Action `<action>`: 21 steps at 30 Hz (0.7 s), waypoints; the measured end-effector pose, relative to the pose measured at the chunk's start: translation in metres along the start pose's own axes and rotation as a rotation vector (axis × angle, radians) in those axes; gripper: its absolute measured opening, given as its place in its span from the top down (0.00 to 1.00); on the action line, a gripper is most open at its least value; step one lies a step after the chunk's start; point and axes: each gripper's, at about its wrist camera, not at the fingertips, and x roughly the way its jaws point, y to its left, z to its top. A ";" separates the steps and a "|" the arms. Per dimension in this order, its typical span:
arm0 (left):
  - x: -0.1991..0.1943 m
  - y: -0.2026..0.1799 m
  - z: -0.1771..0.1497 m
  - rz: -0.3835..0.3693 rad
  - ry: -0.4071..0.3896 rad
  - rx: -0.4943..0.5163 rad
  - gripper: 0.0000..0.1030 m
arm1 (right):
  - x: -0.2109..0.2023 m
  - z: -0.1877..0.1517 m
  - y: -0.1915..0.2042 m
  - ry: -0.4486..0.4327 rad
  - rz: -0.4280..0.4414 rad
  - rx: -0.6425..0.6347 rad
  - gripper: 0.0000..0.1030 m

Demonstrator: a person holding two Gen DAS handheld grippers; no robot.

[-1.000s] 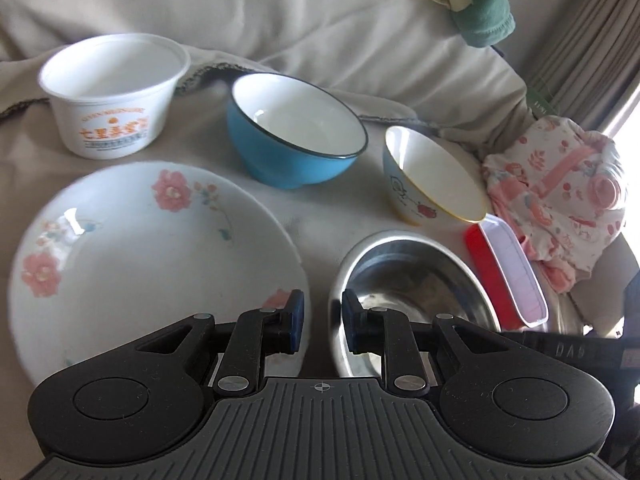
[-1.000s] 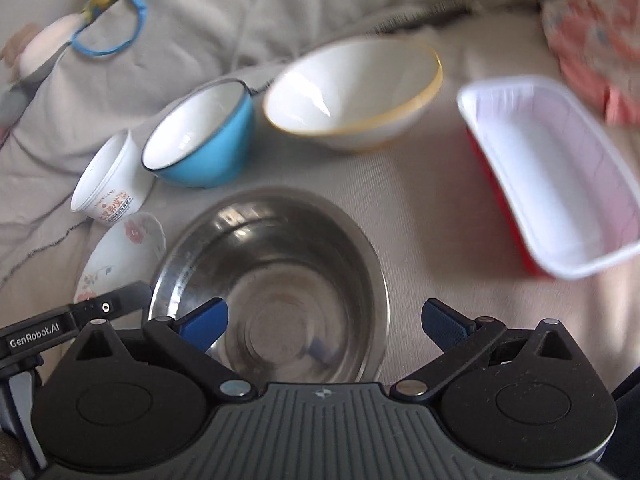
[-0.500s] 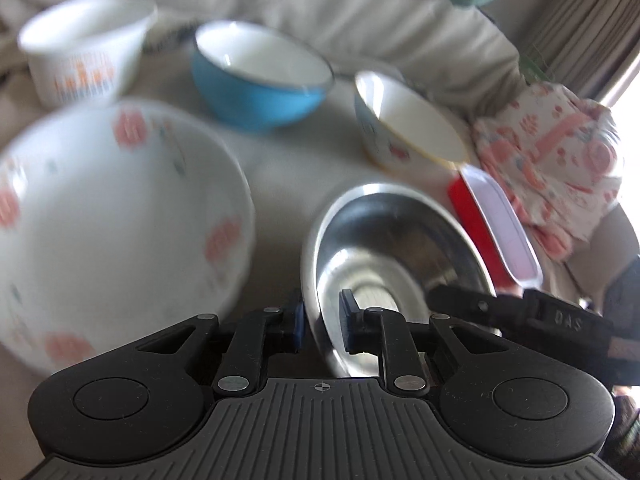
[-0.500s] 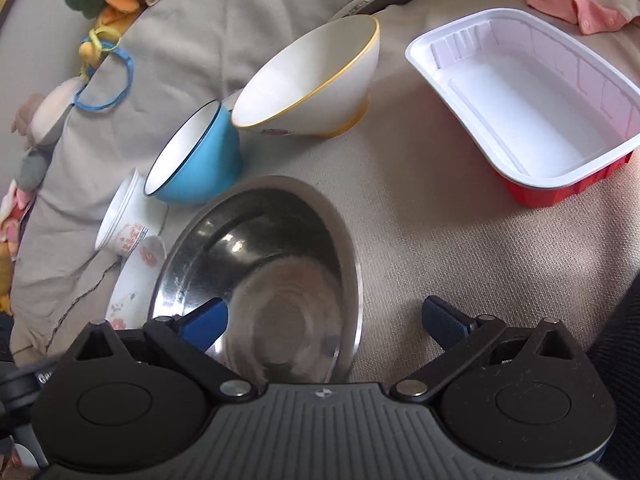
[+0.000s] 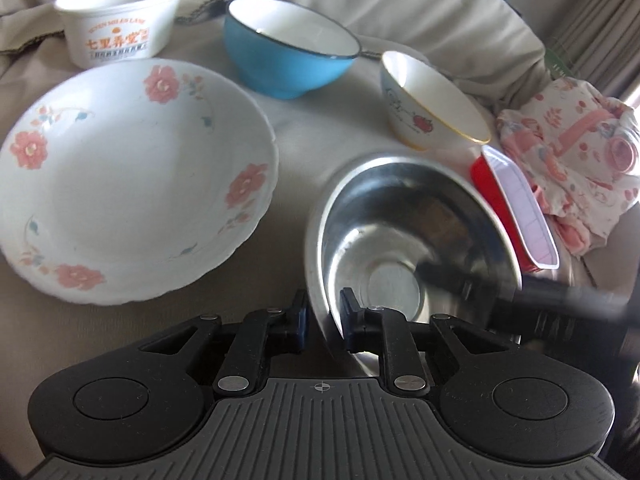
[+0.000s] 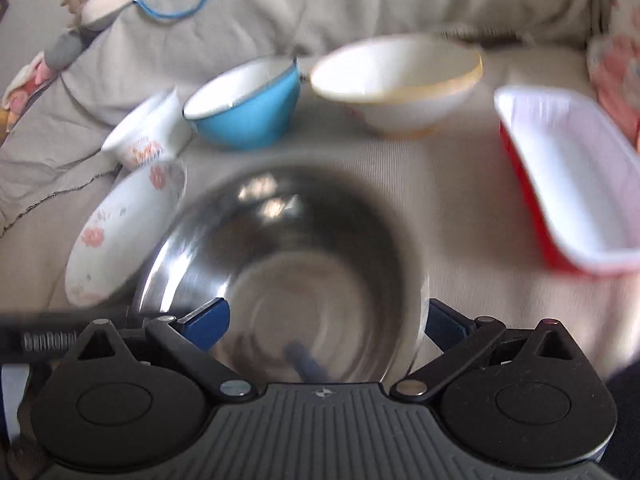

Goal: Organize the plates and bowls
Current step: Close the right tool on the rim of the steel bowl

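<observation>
Left wrist view. Left gripper [image 5: 323, 316]: jaws nearly together, one finger outside and one inside the near rim of the steel bowl [image 5: 408, 240]; they have just been opening a little with the rim between them, and the pads look to be pinching it, though blur leaves the contact uncertain. The bowl appears tipped, its near-left edge raised. Flowered plate [image 5: 128, 188]: just left of the bowl, flat on the beige cloth [image 5: 296, 120]. Behind, left to right: white tub [image 5: 120, 20], blue bowl [image 5: 288, 48], small yellow-rimmed bowl [image 5: 432, 100]. Red tray [image 5: 516, 216]: against the steel bowl's right side. A blurred dark bar, apparently the other tool, crosses the bowl's right rim.

Right wrist view. Right gripper [image 6: 326, 320]: jaws wide apart, holding nothing, straddling the steel bowl's near rim from directly behind it. Plate to the left, tray to the right, the other bowls beyond.

Judgement. The left hand has the bowl by its rim, and the plate lies immediately to that hand's left; the coming move likely turns on that short sideways carry.
</observation>
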 end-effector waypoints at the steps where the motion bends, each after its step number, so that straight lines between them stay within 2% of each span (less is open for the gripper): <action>1: 0.002 0.000 0.000 0.000 0.009 -0.005 0.79 | -0.001 0.004 0.002 -0.018 -0.014 -0.022 0.00; 4: 0.007 0.000 -0.003 0.003 0.025 -0.019 0.77 | 0.004 0.017 0.001 -0.013 0.010 -0.088 0.00; 7: 0.009 0.000 -0.003 0.007 0.022 -0.036 0.78 | 0.003 0.019 -0.007 -0.013 0.035 -0.086 0.02; 12: 0.005 0.003 -0.003 0.040 0.009 -0.044 0.79 | -0.021 0.014 -0.004 -0.199 -0.011 -0.070 0.04; 14: 0.002 0.003 -0.002 0.065 0.004 -0.049 0.79 | -0.014 0.017 -0.005 -0.165 0.000 -0.063 0.13; 16: -0.001 0.003 -0.001 0.073 -0.006 -0.051 0.79 | -0.001 0.019 -0.008 -0.086 0.022 -0.052 0.44; 18: 0.001 0.004 0.000 0.056 -0.002 -0.053 0.80 | 0.008 0.019 -0.009 -0.024 0.041 -0.042 0.55; 21: 0.009 0.002 -0.003 0.037 0.020 -0.044 0.84 | 0.010 0.014 -0.004 -0.017 0.045 -0.065 0.56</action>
